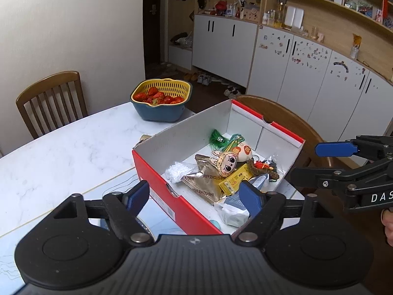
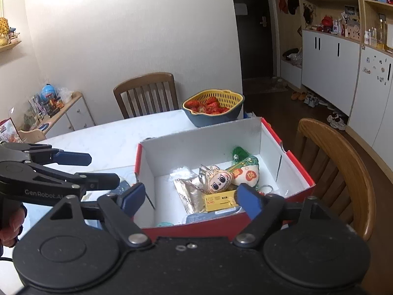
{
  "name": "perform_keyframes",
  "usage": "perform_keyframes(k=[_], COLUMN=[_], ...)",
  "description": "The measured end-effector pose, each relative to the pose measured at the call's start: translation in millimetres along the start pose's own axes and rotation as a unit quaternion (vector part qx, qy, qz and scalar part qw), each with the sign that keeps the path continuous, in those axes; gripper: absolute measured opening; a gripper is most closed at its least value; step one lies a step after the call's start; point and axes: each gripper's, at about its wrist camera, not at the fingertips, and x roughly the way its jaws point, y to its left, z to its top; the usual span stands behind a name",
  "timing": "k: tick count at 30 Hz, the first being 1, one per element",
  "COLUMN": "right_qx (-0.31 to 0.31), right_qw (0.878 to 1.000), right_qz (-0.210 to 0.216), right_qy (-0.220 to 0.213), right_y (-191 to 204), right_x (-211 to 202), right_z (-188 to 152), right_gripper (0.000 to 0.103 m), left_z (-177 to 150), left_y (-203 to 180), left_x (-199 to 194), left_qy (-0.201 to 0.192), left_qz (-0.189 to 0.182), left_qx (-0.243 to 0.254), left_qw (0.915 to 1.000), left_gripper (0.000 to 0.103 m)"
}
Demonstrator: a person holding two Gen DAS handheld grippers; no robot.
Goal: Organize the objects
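Left gripper [image 1: 195, 194], right gripper [image 2: 189, 198]: black ribbed bodies, blue finger pads, silver pivot screws, white lettering.

White marble-look table [image 1: 61, 147] fills the lower left. Plain cream wall [image 1: 73, 24] at 11 o'clock, evenly lit. 1 slatted wooden chair [image 1: 49, 98] stands against it at 10 o'clock; a 2nd chair [image 2: 343, 172] with a curved back sits at 3 o'clock. Dark doorway [image 1: 154, 19] at 12 o'clock. White cupboards [image 1: 282, 73] under cluttered wooden shelves [image 1: 319, 0] run from 12 to 2 o'clock. Dark floor [image 1: 208, 91], shoes [image 2: 336, 120] scattered along the cupboard base. Low sideboard [image 2: 66, 113] at 9 o'clock.
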Motion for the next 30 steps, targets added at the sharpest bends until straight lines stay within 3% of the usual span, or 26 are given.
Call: perform_keyframes(k=[4,10,15,30], right_qx=[0.002,0.008,0.006,0.012], right_qw=[1.0,1.0,0.999,0.999], right_qz=[0.0,0.003,0.004,-0.009], right_qy=[-0.012,-0.028,-0.04,-0.05], right_y=[7.7,18.6,28.3,48.1], right_x=[-6.8,-15.5,-20.3,-31.5], right_z=[-3.1,-7.3,-9.7,-21.3], right_gripper=[0.088,0.097,0.102,0.102], left_z=[-4.8,-10.5,-14.1,-28.0], left_y=[5.8,13.2,21.0,21.5], left_x=[-9.3,-20.6,-26.4,-53.0], left_qy=[-0.007,-0.024,-0.032,-0.043], left_qz=[0.0,0.004,0.004,-0.011], left_qx=[-0.004,-0.007,-0.012,0.011], left_qw=[1.0,0.9997,0.9994,0.9989], left_gripper=[0.085,0.102,0.103,0.103])
